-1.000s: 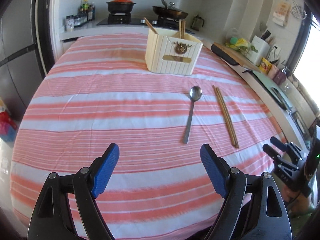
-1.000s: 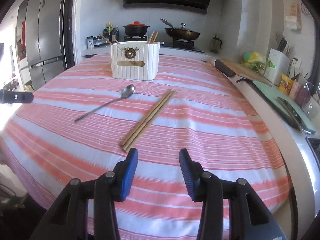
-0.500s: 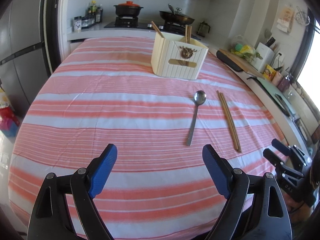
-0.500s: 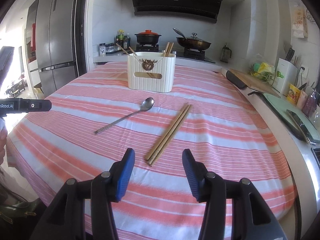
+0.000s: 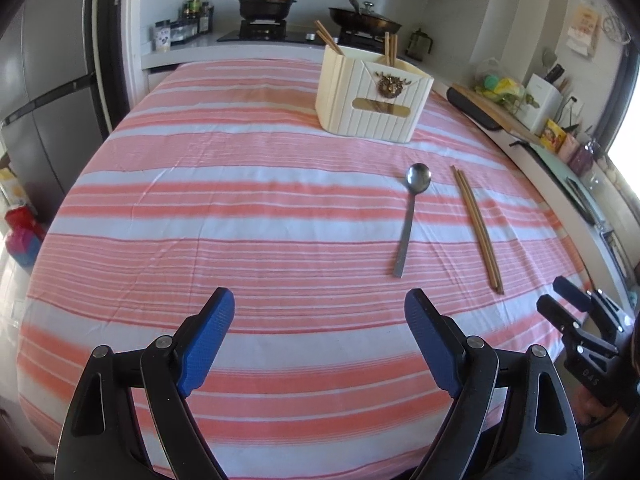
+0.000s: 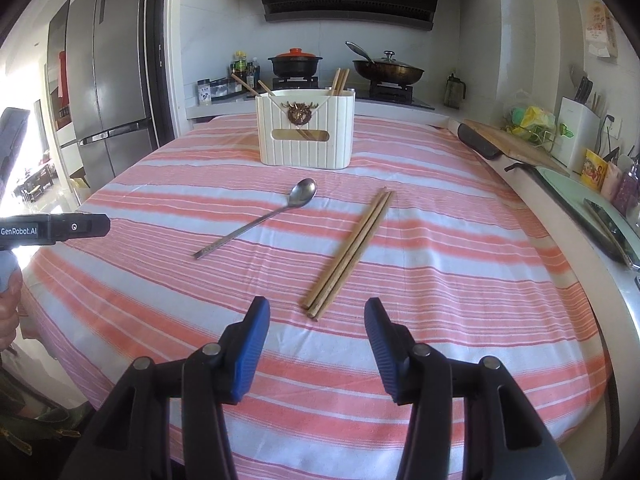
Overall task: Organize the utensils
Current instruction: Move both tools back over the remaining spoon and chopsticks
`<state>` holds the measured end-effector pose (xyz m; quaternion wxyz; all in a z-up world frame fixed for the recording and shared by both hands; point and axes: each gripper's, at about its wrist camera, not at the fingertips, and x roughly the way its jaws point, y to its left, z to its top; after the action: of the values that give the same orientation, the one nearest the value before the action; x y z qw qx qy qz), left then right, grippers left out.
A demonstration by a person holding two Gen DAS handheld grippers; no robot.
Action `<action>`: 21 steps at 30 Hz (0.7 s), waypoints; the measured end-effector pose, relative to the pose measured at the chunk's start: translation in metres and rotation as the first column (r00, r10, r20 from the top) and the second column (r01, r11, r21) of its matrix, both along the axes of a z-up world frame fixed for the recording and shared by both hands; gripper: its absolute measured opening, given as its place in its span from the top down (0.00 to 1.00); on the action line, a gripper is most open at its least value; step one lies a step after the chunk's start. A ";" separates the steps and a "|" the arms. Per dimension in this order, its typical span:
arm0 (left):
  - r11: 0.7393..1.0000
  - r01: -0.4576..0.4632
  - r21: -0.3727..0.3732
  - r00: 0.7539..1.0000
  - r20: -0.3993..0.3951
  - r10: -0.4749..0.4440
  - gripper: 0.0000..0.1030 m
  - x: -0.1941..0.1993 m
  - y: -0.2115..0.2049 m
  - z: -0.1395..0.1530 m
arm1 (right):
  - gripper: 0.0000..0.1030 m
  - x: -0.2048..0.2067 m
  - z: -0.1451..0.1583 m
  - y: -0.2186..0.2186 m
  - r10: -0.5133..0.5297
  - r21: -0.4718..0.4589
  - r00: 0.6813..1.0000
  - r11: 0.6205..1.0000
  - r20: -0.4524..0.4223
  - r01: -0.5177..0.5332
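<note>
The right gripper (image 6: pixel 316 336) has spread wider than a second ago and holds nothing; the chopsticks (image 6: pixel 348 252) now lie just ahead of its tips. The left gripper (image 5: pixel 320 340) stays wide apart and empty. The spoon (image 5: pixel 412 216) lies beside them, before the cream holder (image 5: pixel 372 100), seemingly unmoved.

The lower lengths of the chopsticks (image 6: pixel 339 80) standing in the white holder (image 6: pixel 306 136) were hidden by its walls. The left tongs (image 6: pixel 52 229) were cut off at the right-wrist view's edge.
</note>
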<state>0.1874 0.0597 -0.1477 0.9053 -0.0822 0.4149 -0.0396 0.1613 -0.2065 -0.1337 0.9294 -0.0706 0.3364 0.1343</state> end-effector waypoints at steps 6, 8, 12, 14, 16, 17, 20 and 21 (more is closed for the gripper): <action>1.000 -0.017 0.007 1.000 -0.024 0.017 0.15 0.000 0.005 -0.005 | 0.51 -0.001 0.000 0.005 0.013 -0.005 1.000 1.000 0.001 -0.013; 1.000 -0.021 0.007 0.999 -0.034 0.021 0.15 0.000 0.006 -0.007 | 0.51 -0.001 0.000 0.005 0.014 -0.003 1.000 1.000 -0.002 -0.014; 1.000 -0.026 0.008 0.999 -0.040 0.026 0.15 0.000 0.007 -0.008 | 0.51 -0.001 -0.001 0.006 0.012 0.001 1.000 1.000 -0.007 -0.012; 1.000 -0.028 0.010 0.999 -0.040 0.028 0.15 0.000 0.007 -0.008 | 0.51 -0.001 -0.001 0.006 0.014 0.003 1.000 1.000 -0.007 -0.014; 0.999 -0.032 0.009 0.999 -0.041 0.032 0.15 0.000 0.009 -0.009 | 0.51 -0.001 -0.001 0.006 0.013 0.001 1.000 1.000 -0.006 -0.013; 0.999 -0.034 0.008 0.999 -0.043 0.034 0.15 0.000 0.009 -0.009 | 0.51 -0.001 -0.001 0.007 0.012 0.001 1.000 1.000 -0.005 -0.012; 0.999 -0.040 0.009 0.998 -0.052 0.041 0.15 0.000 0.010 -0.013 | 0.51 -0.001 -0.002 0.006 0.008 0.004 1.000 1.000 -0.006 -0.008; 0.999 -0.042 0.010 0.998 -0.055 0.042 0.15 0.000 0.011 -0.014 | 0.51 0.000 -0.002 0.006 0.007 0.004 1.000 1.000 -0.007 -0.007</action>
<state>0.1875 0.0708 -0.1612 0.8945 -0.0881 0.4380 -0.0166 0.1611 -0.2008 -0.1356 0.9279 -0.0695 0.3390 0.1385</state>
